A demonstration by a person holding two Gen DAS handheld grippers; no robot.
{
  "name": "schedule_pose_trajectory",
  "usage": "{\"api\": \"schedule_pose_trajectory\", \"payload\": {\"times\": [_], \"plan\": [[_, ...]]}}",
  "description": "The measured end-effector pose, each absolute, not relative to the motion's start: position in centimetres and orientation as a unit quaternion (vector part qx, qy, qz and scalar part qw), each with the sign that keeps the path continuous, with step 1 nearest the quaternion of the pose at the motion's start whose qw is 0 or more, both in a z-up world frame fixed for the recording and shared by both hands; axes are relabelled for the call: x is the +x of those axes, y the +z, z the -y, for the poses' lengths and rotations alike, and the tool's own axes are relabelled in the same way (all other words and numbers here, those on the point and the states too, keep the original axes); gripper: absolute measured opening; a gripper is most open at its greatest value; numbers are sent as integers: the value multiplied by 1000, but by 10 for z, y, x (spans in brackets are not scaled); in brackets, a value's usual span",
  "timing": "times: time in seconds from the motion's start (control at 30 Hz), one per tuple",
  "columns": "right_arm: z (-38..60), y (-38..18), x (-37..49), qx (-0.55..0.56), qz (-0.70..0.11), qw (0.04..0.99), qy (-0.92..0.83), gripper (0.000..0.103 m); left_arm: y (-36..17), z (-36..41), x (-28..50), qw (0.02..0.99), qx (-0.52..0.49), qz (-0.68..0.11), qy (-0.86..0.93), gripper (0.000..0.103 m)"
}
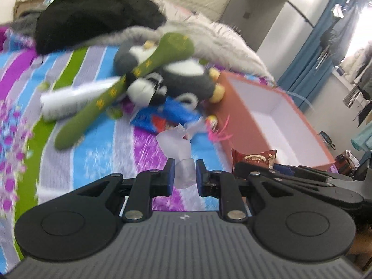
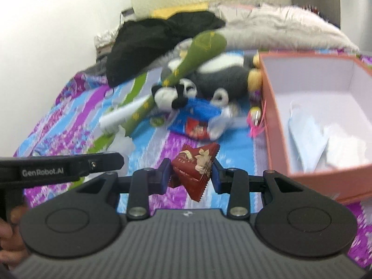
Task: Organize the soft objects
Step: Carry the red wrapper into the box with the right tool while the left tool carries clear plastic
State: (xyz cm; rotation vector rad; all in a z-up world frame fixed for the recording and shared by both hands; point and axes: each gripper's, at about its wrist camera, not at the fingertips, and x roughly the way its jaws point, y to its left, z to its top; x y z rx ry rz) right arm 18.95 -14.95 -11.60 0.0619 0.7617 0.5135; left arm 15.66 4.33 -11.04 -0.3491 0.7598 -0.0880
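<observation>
My left gripper (image 1: 184, 177) is shut on a crumpled clear plastic wrapper (image 1: 177, 145), held above the striped bedspread (image 1: 97, 158). My right gripper (image 2: 190, 174) is shut on a red snack packet (image 2: 196, 162); that packet (image 1: 254, 158) also shows at the right of the left wrist view. A pink box (image 2: 274, 121) with a white inside stands open on the right, with pale blue and white soft pieces (image 2: 309, 139) in it. Beyond lie a green plush (image 1: 139, 69), a grey-and-white plush penguin (image 1: 186, 79) and a blue packet (image 1: 162, 116).
A white bottle (image 1: 74, 102) lies beside the green plush. A black garment (image 1: 93, 16) and a grey furry blanket (image 1: 216, 37) are heaped at the far end of the bed. Pink feathery bits (image 2: 255, 127) lie against the box. A person's hand (image 2: 9, 239) holds the left gripper.
</observation>
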Motion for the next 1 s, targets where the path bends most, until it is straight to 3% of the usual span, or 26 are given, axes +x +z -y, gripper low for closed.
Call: {"api": "schedule_pose_trajectory", "payload": {"times": [0.57,0.8,1.0], "plan": [[211,-34,221,41,-256,944,206,39,-24,40,222,937,-122,-305,-121,22],[256,-16,253,26,-260,954,147,39,-9,88,271,925,-111,-322,-170,22],[297,-17,279,14,-295,948,114,39,-25,121,318,890,-143,-382,-202,23]]}}
